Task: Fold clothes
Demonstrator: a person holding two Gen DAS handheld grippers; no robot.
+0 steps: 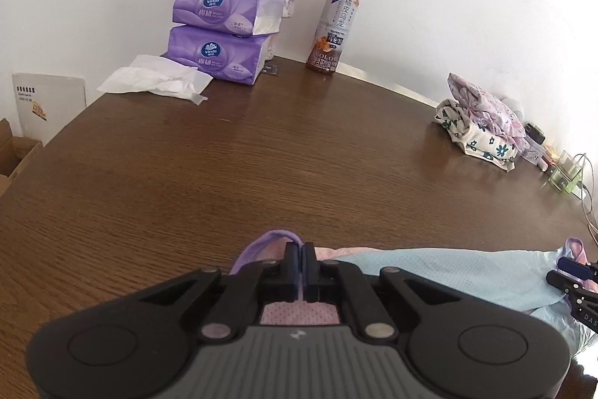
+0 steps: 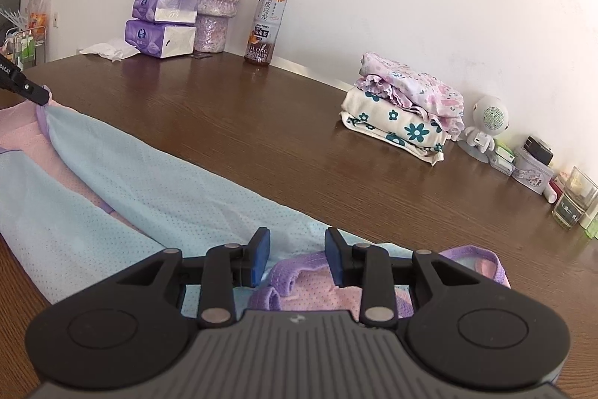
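A light blue and pink mesh garment (image 2: 157,189) with purple trim lies along the near edge of the brown table (image 2: 284,122). My left gripper (image 1: 302,251) is shut on the garment's purple-trimmed edge (image 1: 261,242); in the right wrist view it shows at the far left (image 2: 35,94), pinching that corner. My right gripper (image 2: 297,255) stands open over the other end, its blue pads on either side of the purple waistband (image 2: 295,273) without closing on it. In the left wrist view the right gripper's fingertips (image 1: 568,272) show at the right edge, over the blue cloth (image 1: 448,272).
A stack of folded floral clothes (image 2: 407,114) sits at the back right by the wall. Two purple tissue packs (image 1: 220,32), loose tissue (image 1: 153,79), a vase (image 2: 216,2) and a tea bottle (image 1: 336,25) stand at the back. Small items (image 2: 530,163) line the right wall.
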